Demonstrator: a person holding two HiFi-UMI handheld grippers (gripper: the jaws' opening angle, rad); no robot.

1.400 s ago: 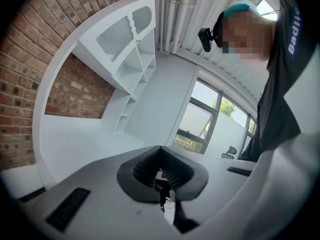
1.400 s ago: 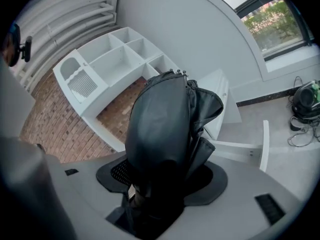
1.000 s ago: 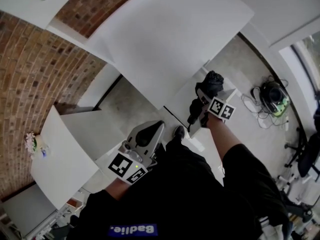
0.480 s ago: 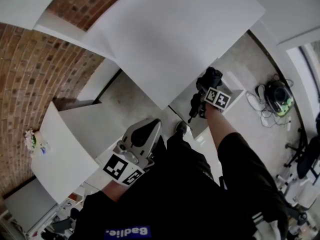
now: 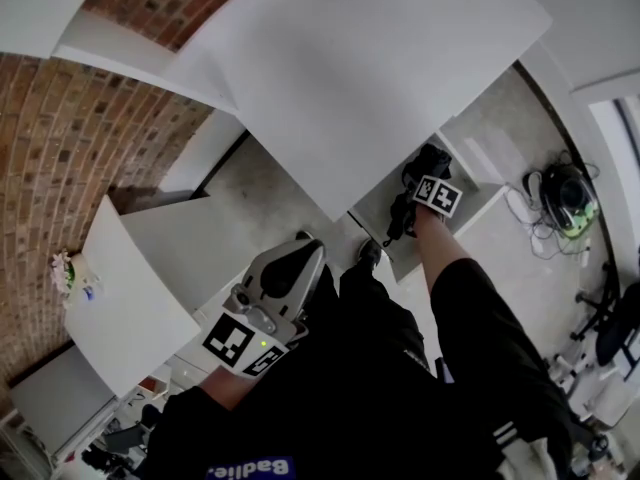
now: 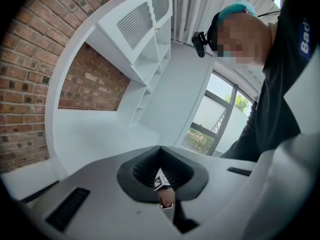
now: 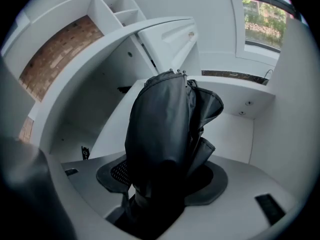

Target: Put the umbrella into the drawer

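Observation:
A folded black umbrella [image 7: 165,134] stands upright in my right gripper [image 7: 162,184], whose jaws are shut on its lower part. In the head view the right gripper [image 5: 415,186] holds the umbrella [image 5: 428,158] over the open white drawer [image 5: 478,206] under the desk. The right gripper view shows the drawer's white inside [image 7: 227,131] just behind the umbrella. My left gripper [image 5: 290,268] is held close to the body, away from the drawer. Its jaws [image 6: 161,160] meet with nothing between them and point up at the room.
The white desk top [image 5: 350,78] overhangs the drawer. A brick wall [image 5: 80,118] runs along the left. A white shelf with a small flower pot [image 5: 68,273] stands lower left. Cables and a black-green object [image 5: 560,193] lie on the floor at right.
The right gripper has carried the umbrella a little further in over the open drawer. The left gripper has stayed near the body.

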